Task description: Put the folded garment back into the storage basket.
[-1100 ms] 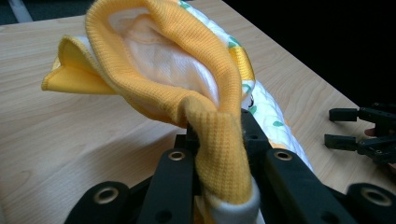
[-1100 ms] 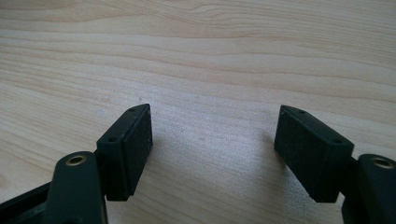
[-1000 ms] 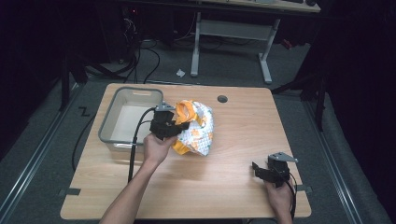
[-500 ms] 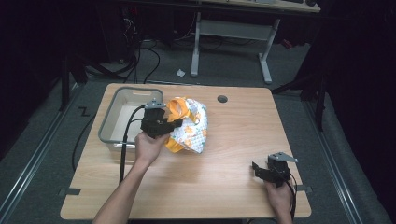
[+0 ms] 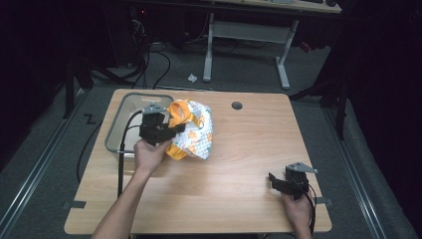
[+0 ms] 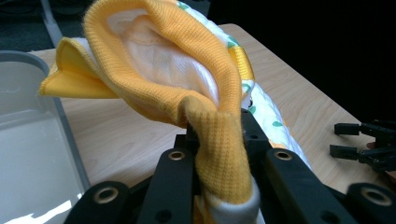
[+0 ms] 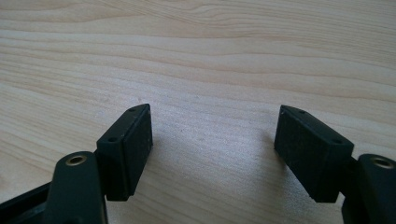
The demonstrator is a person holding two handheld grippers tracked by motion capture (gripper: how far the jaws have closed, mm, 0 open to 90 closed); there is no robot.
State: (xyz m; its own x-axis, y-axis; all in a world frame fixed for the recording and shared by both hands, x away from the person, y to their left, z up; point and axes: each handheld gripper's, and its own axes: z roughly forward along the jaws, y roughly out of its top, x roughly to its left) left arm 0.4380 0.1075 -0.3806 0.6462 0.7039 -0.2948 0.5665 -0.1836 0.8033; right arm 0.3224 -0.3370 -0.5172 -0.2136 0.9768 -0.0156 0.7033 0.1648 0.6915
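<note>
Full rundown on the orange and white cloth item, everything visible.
The soft knitted garment with orange ribbed trim and a white printed body looks like small clothing, bunched up. Its orange ribbed edge is pinched between the jaws of the left hand-held gripper, which holds it lifted, the opening gaping to show a white lining. The rest hangs down beside the grey plastic tub toward the light wooden table.

Knit cloth [image 6: 205,93] in my left tool [image 6: 219,140], ribbed and soft; matt wood table [image 7: 196,56]; frosted plastic bin [image 6: 28,140].
</note>
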